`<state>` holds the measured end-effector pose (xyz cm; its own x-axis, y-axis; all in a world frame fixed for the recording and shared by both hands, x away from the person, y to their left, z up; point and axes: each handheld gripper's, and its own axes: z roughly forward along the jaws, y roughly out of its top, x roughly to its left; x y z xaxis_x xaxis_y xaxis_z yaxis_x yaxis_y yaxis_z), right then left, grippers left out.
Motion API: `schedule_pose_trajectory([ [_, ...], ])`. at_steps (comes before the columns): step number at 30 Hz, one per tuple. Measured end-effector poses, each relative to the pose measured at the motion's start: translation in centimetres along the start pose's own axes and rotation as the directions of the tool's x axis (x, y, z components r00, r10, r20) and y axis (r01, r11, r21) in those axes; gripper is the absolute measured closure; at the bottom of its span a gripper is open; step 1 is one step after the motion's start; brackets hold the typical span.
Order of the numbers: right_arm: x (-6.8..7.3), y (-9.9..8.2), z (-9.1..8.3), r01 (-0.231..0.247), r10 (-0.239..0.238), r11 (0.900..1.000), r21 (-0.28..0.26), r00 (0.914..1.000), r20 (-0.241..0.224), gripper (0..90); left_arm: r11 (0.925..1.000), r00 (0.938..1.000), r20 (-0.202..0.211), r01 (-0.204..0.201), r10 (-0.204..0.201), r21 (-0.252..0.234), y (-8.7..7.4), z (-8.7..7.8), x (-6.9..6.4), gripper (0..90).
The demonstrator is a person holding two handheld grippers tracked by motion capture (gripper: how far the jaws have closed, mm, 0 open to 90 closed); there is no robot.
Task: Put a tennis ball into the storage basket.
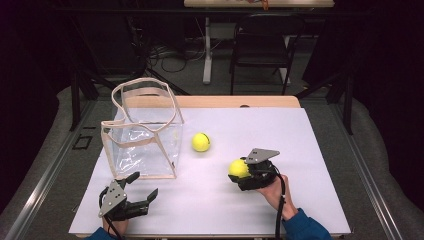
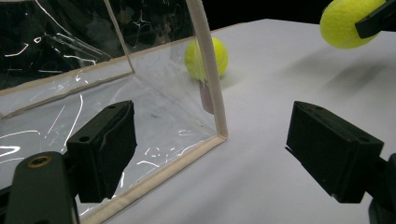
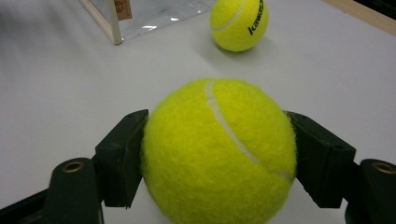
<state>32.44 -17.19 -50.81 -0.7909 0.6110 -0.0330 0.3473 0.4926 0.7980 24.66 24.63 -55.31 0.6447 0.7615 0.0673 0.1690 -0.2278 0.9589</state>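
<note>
The right gripper (image 1: 243, 172) is clamped on a ball (image 1: 238, 168), a pad pressed to each side (seen close in the right gripper view (image 3: 219, 154)), held low over the table (image 1: 300, 150) at front right. The left gripper (image 1: 140, 192) stands with jaws wide and nothing between them, near the front corner of the clear bag (image 1: 145, 132), which stands upright at the left with its mouth up. A second ball (image 1: 201, 142) lies loose on the table just right of the bag. Judged work: loading balls into the bag. Risks: the grip sits about the ball's middle, so a squeeze off centre could squirt it out; the bag walls are limp, and a ball striking the rim could fold or tip the bag; the loose ball could roll if nudged.
</note>
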Motion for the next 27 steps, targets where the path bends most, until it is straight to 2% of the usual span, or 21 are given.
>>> schedule_pose_trajectory([
  [12,0.3,1.1,-0.1,0.017,-0.017,0.999,-0.042,0.9998,0.011,26.4,0.9999,1.0,-0.001,0.009,-0.009,-0.01,0.0,-0.1,0.0,16.0],
  [17,0.0,1.6,0.0,0.006,-0.006,0.9966,-0.082,1.0,0.007,26.4,0.9999,0.9999,0.003,0.012,-0.012,-0.006,-0.1,0.0,0.2,15.9],
  [25,-0.1,1.7,0.1,0.002,-0.002,0.9965,-0.084,1.0,0.005,26.4,0.9999,1.0,0.003,0.008,-0.008,-0.009,0.1,-0.1,0.0,16.0],
  [27,-0.4,2.5,0.9,-0.008,0.008,0.9953,-0.097,1.0,-0.002,26.5,0.9999,0.9999,0.003,0.012,-0.012,-0.01,0.0,-0.1,0.1,16.0],
])
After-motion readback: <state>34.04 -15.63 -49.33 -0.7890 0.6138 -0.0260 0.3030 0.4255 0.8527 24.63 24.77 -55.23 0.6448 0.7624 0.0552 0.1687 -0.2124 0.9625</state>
